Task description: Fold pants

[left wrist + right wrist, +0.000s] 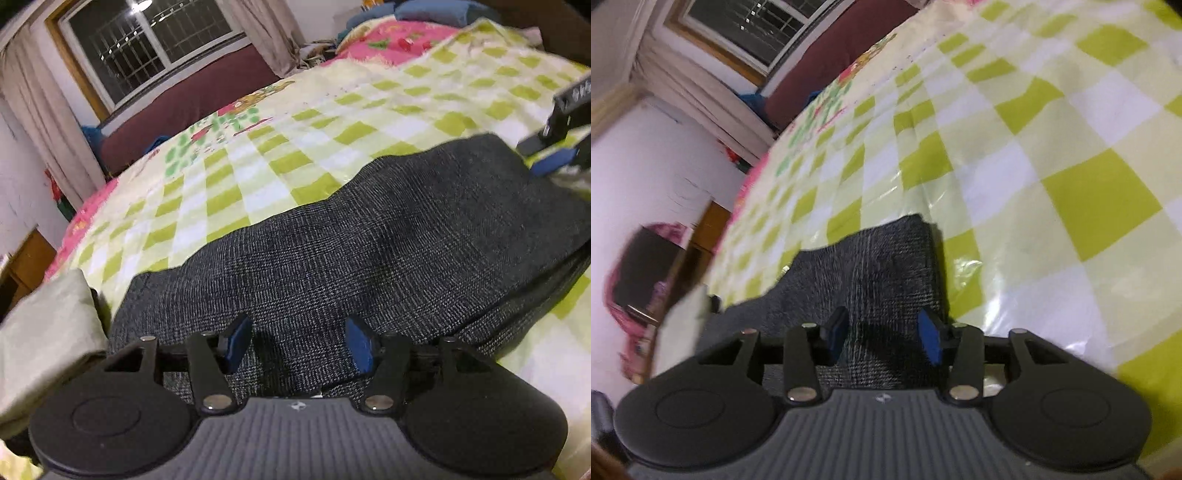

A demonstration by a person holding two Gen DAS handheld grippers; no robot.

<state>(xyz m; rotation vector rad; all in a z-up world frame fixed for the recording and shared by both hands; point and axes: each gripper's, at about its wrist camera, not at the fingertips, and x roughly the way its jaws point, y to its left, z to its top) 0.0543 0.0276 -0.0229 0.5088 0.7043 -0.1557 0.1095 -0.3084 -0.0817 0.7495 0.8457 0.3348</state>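
**Grey pants folded on the bed, both grippers free of the cloth**

Grey checked weave: the pants (369, 251) lie as a long flat band across the green-and-white checked sheet (258, 177), running from 7 o'clock up toward 2 o'clock in the left wrist view. Stacked edges along the near side at 4 o'clock suggest at least one fold is already made.

Left gripper (299, 343) sits over the band's near end, blue pads apart, nothing pinched between them. Right gripper (884, 336) sits over the other end, fingers likewise apart and empty; the cloth's corner shows at 12 o'clock ahead of it. In the left view it appears at 3 o'clock, by the far corner.

A pale cloth (48, 332) lies at 9 o'clock beside the pants, touching or nearly so; cannot tell.

Judgement: next fold likely brings one end over the other. To do it well, each gripper should pinch every layer at a corner, lift together, keep the band taut and edges matched, and stay clear of the pale cloth.
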